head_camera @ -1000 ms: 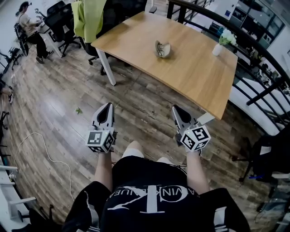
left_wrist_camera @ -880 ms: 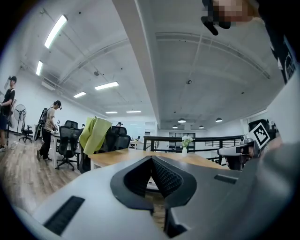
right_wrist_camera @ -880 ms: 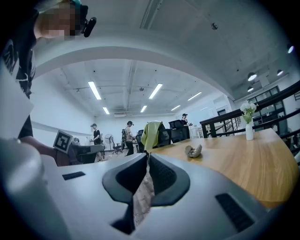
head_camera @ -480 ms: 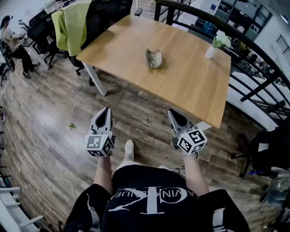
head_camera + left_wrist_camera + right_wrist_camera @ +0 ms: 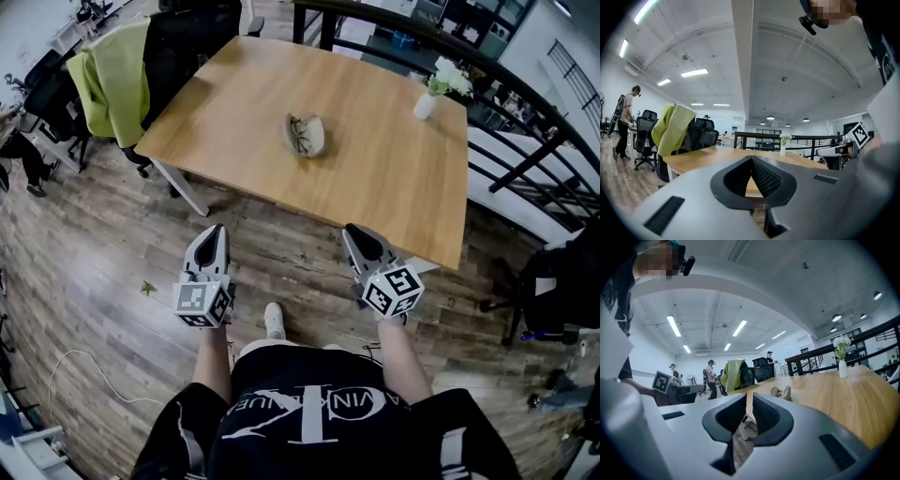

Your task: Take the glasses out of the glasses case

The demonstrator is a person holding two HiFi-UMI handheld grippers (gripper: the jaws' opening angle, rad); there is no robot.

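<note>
Glasses [image 5: 298, 134] sit in the open case [image 5: 316, 141] on the counter [image 5: 394, 187], well apart from the left claw [image 5: 217, 230] and right claw [image 5: 349, 230] — both pinched together, empty — so a closed poke could shove the case away.

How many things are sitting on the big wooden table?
2. The open glasses case lies near the middle of the table, with glasses in it. A white vase of flowers stands near the far right corner.
</note>
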